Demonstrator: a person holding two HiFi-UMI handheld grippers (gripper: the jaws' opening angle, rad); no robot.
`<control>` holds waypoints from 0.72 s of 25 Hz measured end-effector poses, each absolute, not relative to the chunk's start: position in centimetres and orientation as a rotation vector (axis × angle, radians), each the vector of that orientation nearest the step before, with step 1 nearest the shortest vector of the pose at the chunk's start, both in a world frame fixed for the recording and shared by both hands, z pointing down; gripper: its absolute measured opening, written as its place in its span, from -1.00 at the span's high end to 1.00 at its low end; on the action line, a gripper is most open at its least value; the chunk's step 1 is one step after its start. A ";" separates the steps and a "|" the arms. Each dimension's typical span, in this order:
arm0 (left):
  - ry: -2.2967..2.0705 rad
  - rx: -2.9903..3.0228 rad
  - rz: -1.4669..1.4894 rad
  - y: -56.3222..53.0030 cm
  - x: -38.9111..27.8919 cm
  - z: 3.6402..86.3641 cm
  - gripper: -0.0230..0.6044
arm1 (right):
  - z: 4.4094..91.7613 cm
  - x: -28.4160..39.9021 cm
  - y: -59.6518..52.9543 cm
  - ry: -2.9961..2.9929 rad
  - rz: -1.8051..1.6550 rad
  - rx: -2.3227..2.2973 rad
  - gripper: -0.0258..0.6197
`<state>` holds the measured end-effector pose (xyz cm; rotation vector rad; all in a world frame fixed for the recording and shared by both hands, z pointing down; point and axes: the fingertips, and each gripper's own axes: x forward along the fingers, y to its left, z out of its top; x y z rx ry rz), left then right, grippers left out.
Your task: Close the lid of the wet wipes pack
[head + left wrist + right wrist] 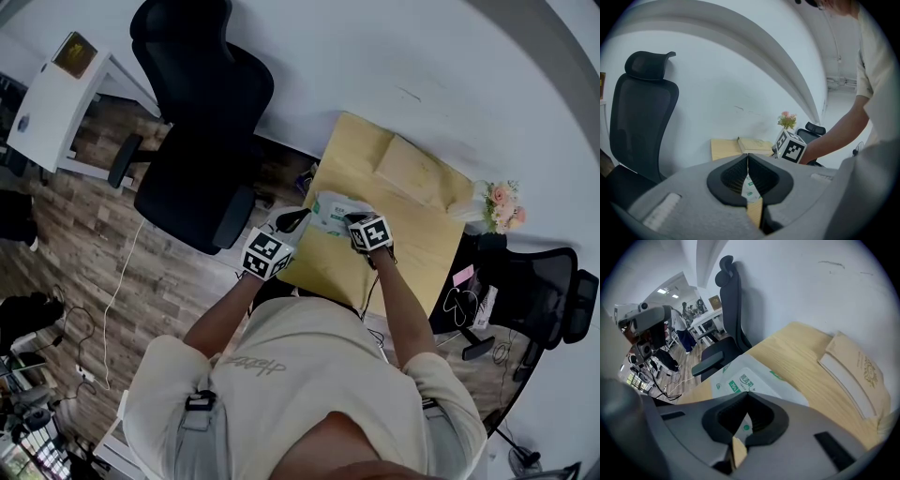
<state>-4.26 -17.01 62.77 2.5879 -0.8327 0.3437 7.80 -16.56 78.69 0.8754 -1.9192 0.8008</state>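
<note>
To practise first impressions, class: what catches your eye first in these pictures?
The left gripper and right gripper, jaws together, meet at a wet wipes pack on the pale wooden table. A big black office chair stands left of the table; pink flowers sit at its right end.

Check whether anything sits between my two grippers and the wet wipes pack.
Nothing visible does. The left gripper and right gripper are both down at the wet wipes pack, jaws together; the book lies farther back on the table, apart from them.
</note>
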 end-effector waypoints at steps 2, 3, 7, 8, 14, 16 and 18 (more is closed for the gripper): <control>-0.831 2.589 0.341 -17.0 -4.3 62.8 0.87 | 78.5 7.6 -16.8 -1.901 0.769 0.867 0.91; -0.830 2.590 0.341 -17.0 -4.2 62.8 0.87 | 78.5 7.6 -16.8 -1.897 0.759 0.863 0.91; -0.819 2.601 0.345 -16.8 -3.7 62.5 0.87 | 78.5 7.8 -16.7 -1.908 0.778 0.876 0.91; -0.816 2.606 0.347 -16.7 -3.6 62.4 0.87 | 78.4 7.9 -16.7 -1.912 0.788 0.888 0.91; -0.799 2.646 0.354 -16.5 -3.1 61.0 0.87 | 76.3 8.7 -15.8 -1.991 0.838 1.006 0.92; -0.798 2.661 0.356 -16.5 -2.8 60.4 0.87 | 74.8 9.4 -15.4 -2.022 0.815 1.038 0.92; -0.796 2.676 0.352 -16.5 -2.3 59.6 0.87 | 73.0 10.4 -15.0 -2.052 0.787 1.081 0.92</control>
